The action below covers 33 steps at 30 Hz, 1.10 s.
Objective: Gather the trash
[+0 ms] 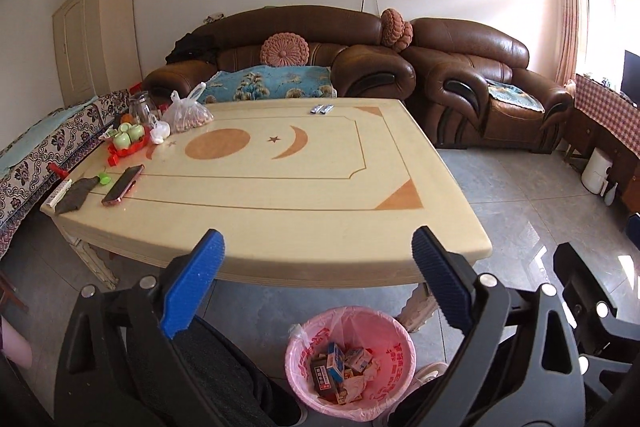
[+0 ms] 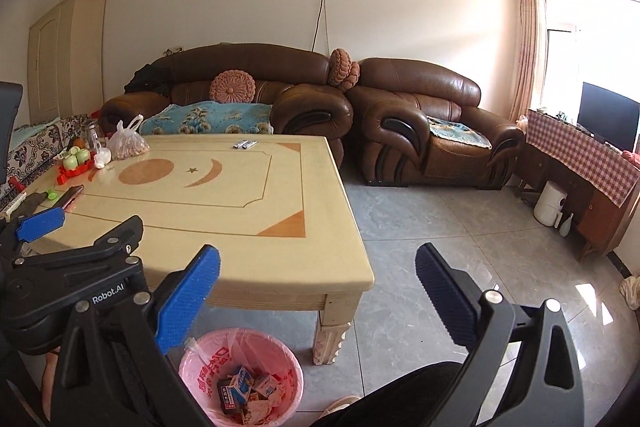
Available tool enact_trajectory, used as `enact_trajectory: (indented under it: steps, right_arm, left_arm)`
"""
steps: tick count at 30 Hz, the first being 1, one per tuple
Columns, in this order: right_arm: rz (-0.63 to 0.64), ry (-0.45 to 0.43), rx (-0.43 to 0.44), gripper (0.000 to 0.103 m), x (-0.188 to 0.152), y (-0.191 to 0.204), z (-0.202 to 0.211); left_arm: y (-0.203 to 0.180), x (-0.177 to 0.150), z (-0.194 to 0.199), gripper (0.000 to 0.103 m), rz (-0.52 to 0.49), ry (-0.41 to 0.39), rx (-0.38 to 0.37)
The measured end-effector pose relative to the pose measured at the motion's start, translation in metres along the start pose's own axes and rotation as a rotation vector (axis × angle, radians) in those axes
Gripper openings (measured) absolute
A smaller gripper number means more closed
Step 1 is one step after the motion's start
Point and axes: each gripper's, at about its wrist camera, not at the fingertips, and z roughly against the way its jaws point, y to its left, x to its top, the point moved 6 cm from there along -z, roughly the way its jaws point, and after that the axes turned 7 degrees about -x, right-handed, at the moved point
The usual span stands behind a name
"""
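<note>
Small cartons and crumpled paper [image 1: 340, 367] already fill the pink-lined round bin [image 1: 390, 337]; both grippers' [image 1: 320, 287] [image 2: 318, 297] fingers gape empty, two small wrappers [image 1: 322, 109] remain on the cream bench [image 1: 320, 227].

Bright daylight from blown-out window [image 2: 592, 27]; sharp, fisheye-bent, dark-cornered edges.

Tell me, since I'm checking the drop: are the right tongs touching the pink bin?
Apart. The right wrist view shows the right tongs open and empty above the pink bin.
</note>
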Motion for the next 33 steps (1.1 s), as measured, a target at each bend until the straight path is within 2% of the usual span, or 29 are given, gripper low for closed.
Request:
enact_trajectory:
  steps: [5, 13, 23, 33]
  right_arm:
    - [-0.028, -0.040, -0.002, 0.096, 0.012, -0.008, 0.022]
    - [-0.041, -0.052, -0.007, 0.096, 0.015, -0.015, 0.040]
    - [-0.046, -0.047, -0.009, 0.096, 0.013, -0.019, 0.044]
    - [-0.043, -0.051, -0.005, 0.096, 0.015, -0.017, 0.044]
  left_arm:
    - [-0.002, 0.013, 0.023, 0.097, -0.008, -0.046, 0.005]
    - [-0.005, 0.015, 0.041, 0.097, -0.001, -0.061, 0.001]
    - [-0.003, 0.015, 0.043, 0.097, -0.005, -0.045, -0.029]
    - [0.001, 0.016, 0.046, 0.097, -0.002, -0.055, -0.026]
